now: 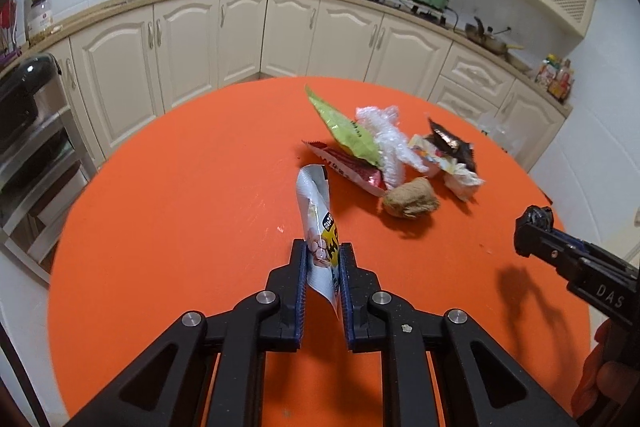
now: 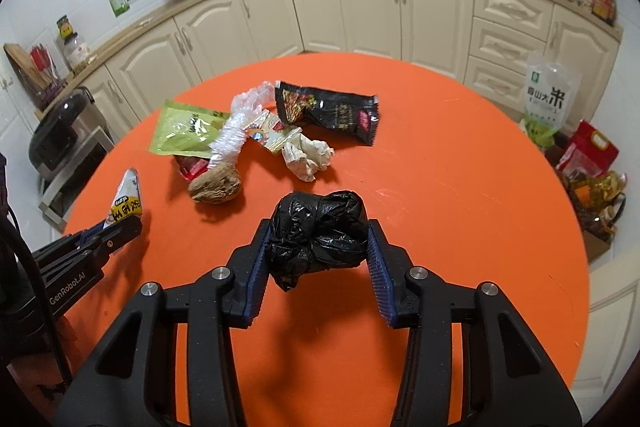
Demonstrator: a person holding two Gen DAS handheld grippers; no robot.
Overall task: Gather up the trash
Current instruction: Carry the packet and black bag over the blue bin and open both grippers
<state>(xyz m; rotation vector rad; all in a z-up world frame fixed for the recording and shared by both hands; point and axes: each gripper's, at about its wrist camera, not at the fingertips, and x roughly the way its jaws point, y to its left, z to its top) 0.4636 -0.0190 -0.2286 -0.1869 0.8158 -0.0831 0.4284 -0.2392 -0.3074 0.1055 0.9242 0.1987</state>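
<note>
Orange covers the round worktop [image 1: 180, 187], whose curved far edge sits near the cream cabinets [image 1: 192, 39] with a strip of floor between. The left tongs [image 1: 323, 261] are clenched on a silver snack wrapper [image 1: 318, 223], which stands up between the pads and is lifted clear of the surface; seen from the right wrist, the same wrapper [image 2: 125, 201] pokes out of those tongs [image 2: 120, 231] close to the left rim of the worktop. The right tongs [image 2: 318, 247] are grasping a crumpled black plastic bag [image 2: 316, 233], pads pressed against its two sides, held just above the orange surface.

Beyond both sits the pile of remaining trash, gathered toward the far middle: a green packet [image 2: 186, 133], a red wrapper [image 2: 191, 165] partly under it, a twist of clear plastic film [image 2: 236, 127], a black sachet [image 2: 328, 111], a small yellow-and-white wrapper [image 2: 272, 133], a wad of white tissue [image 2: 306, 157] and a brown fibrous lump [image 2: 216, 187] nearest the tongs. The pieces touch or overlap, apart from the lump, which lies just beside them.

Bare surface spreads to the left of the pile, across the whole near side under the tongs, and widely to the right. Off the right edge stand a rice bag [image 2: 548, 99] and red packages [image 2: 588, 151] on the floor.
</note>
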